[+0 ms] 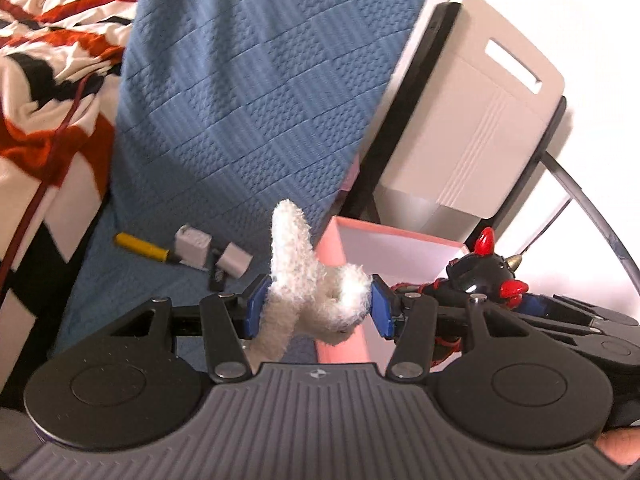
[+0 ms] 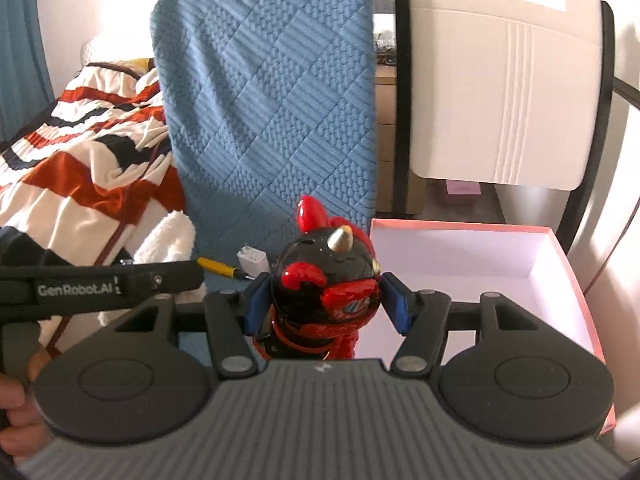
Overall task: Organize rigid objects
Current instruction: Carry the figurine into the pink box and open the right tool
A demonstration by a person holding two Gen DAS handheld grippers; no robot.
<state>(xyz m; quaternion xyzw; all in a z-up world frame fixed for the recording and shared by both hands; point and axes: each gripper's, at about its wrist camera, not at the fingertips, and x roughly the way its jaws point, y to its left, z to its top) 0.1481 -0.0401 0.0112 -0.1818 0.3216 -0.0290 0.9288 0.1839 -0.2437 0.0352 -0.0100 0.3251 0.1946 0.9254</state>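
Note:
My left gripper (image 1: 318, 306) is shut on a white fluffy plush toy (image 1: 308, 276), held above the blue quilted seat beside the pink box (image 1: 334, 248). My right gripper (image 2: 328, 300) is shut on a black and red horned figurine (image 2: 324, 280), held at the left edge of the open pink box (image 2: 560, 264), whose white inside shows nothing in it. The figurine also shows in the left wrist view (image 1: 480, 268) to the right. A yellow-handled tool (image 1: 142, 246) and two grey adapters (image 1: 192, 246) lie on the blue seat.
A blue quilted chair back (image 2: 272, 100) stands behind the seat. A white chair back (image 2: 504, 92) stands behind the box. A red, white and black striped blanket (image 2: 80, 152) lies at the left. A red cable (image 1: 44, 176) runs over it.

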